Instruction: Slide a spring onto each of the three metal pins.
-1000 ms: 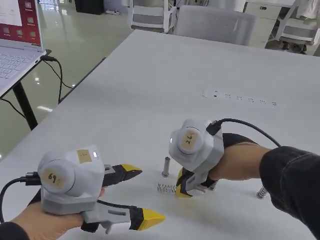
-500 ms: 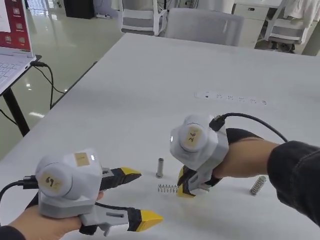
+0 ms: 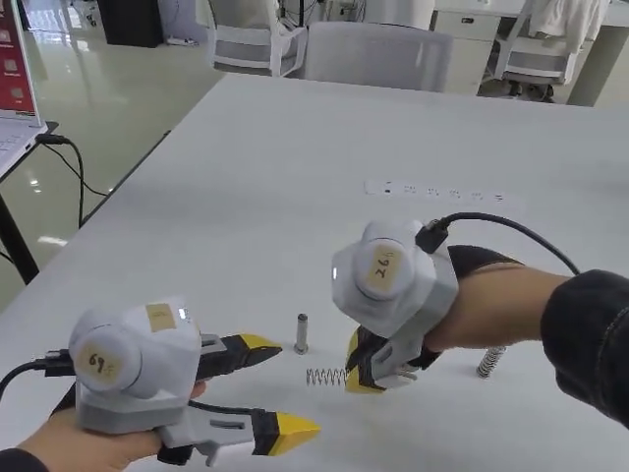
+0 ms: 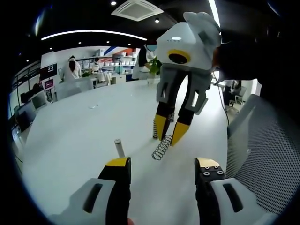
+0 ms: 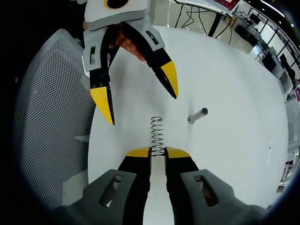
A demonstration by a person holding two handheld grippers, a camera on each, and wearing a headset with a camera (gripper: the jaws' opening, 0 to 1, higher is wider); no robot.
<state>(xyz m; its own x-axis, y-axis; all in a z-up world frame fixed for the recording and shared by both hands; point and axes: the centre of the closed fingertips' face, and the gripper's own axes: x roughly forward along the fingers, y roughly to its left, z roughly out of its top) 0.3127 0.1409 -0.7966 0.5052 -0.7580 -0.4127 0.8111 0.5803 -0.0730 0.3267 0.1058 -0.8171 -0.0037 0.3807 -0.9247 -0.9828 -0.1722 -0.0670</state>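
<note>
Head view, nearest the person: the left gripper [image 3: 285, 386] hovers with its jaws wide apart and nothing between them, short of the upright metal pin [image 3: 301, 332] and off to its left. Just right of the pin, the right gripper [image 3: 359, 374] is pinched shut on one end of a spring [image 3: 327, 376]. The spring reaches out low beside the pin's foot, its free end aimed towards the left gripper and not at the pin's top. Further right of the pin, well apart, a second spring [image 3: 488, 361] stands tilted on the white surface [image 3: 295, 177]; whether it sits on a pin I cannot tell. To my eye the risk is the thin hold. Gripped by its last coils, the spring could bend, swivel or ping away if its mouth catches the pin's rim, and a sideways nudge could topple the pin.
</note>
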